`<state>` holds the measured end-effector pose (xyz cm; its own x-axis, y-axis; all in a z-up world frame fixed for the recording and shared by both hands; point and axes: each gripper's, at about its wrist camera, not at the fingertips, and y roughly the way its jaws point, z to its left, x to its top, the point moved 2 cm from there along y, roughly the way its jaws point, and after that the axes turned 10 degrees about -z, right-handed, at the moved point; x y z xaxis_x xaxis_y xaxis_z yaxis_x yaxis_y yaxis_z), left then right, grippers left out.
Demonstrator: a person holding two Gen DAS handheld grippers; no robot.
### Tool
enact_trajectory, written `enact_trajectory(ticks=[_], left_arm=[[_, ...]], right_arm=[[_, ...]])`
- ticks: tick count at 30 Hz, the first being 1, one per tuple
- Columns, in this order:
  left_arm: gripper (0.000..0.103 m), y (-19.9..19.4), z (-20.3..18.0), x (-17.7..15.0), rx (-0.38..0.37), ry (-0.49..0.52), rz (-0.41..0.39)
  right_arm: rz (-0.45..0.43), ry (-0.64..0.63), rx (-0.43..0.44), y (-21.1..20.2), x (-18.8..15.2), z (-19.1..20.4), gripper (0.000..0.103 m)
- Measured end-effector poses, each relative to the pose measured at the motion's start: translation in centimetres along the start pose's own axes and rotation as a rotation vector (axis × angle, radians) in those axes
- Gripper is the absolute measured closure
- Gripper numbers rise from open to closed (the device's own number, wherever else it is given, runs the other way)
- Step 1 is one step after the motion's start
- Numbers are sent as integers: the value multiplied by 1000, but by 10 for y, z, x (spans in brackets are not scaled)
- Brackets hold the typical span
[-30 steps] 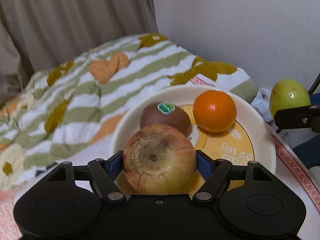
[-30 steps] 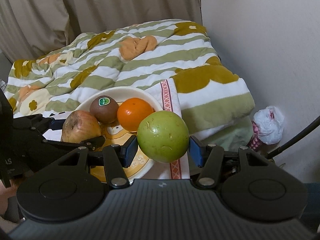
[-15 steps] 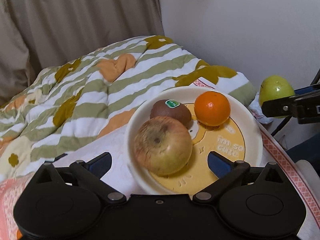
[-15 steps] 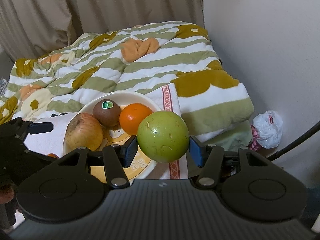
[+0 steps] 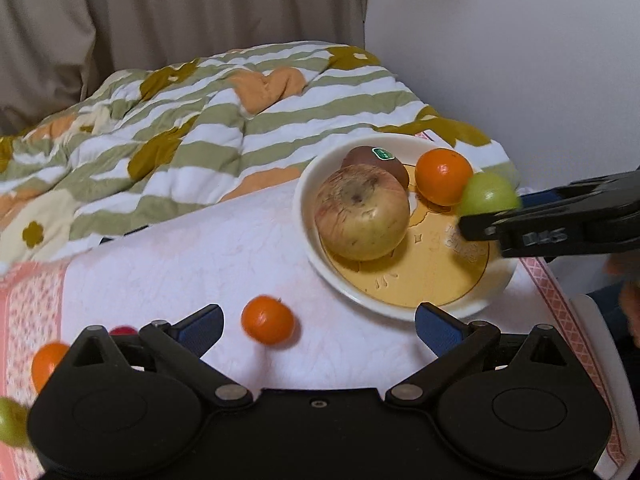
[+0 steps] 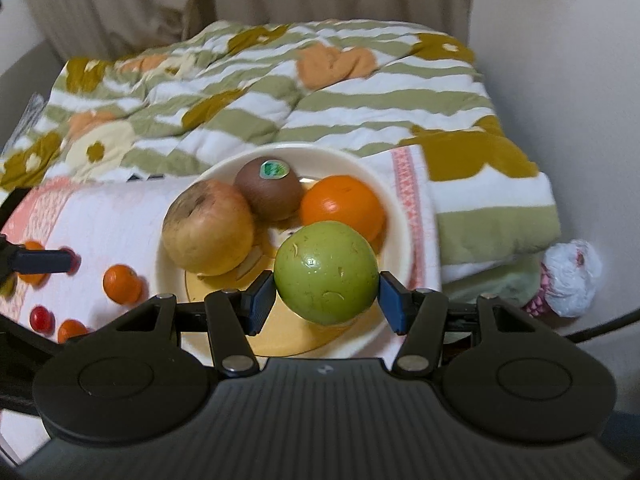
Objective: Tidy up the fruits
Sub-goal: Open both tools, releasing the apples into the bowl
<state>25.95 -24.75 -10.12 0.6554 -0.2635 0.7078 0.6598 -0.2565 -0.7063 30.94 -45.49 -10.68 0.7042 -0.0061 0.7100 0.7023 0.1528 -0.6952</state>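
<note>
A cream plate (image 5: 308, 236) (image 6: 400, 216) with a yellow centre holds a wrinkled yellow-red apple (image 5: 362, 212) (image 6: 208, 232), a kiwi (image 5: 384, 160) (image 6: 268, 192) with a green sticker and an orange (image 5: 442, 176) (image 6: 342, 206). My right gripper (image 6: 326, 300) is shut on a green apple (image 6: 326, 272) (image 5: 488, 194) and holds it over the plate's near right part. My left gripper (image 5: 318, 326) is open and empty, drawn back from the plate above the white cloth.
Small oranges (image 5: 267, 319) (image 6: 122, 284), a red fruit (image 6: 42, 318) and a green fruit (image 5: 12, 420) lie loose on the pink-edged cloth (image 5: 180, 260) left of the plate. A striped quilt (image 6: 280, 92) lies behind. A wall stands at right.
My left gripper let go of the wrinkled apple on the plate, opened and pulled back to the left. My right gripper moved the green apple in over the plate.
</note>
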Motion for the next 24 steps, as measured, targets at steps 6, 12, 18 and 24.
enact_trajectory(ticks=[6,12,18,24], left_arm=[[0,-14,9,-4,11,-36,-25],[0,-23,15,-10,-21,-75,-31],[0,-37,15,-10,8,-83,-75],[0,-57,12,-9,30,-98,-127]], right_arm=[[30,-57,1,20,-10,13,32],[18,-103,-2,24,-11,17,31],[-56,-143,-16,4,-7,25,0],[-80,-99,-14,-22,-4,18,0]])
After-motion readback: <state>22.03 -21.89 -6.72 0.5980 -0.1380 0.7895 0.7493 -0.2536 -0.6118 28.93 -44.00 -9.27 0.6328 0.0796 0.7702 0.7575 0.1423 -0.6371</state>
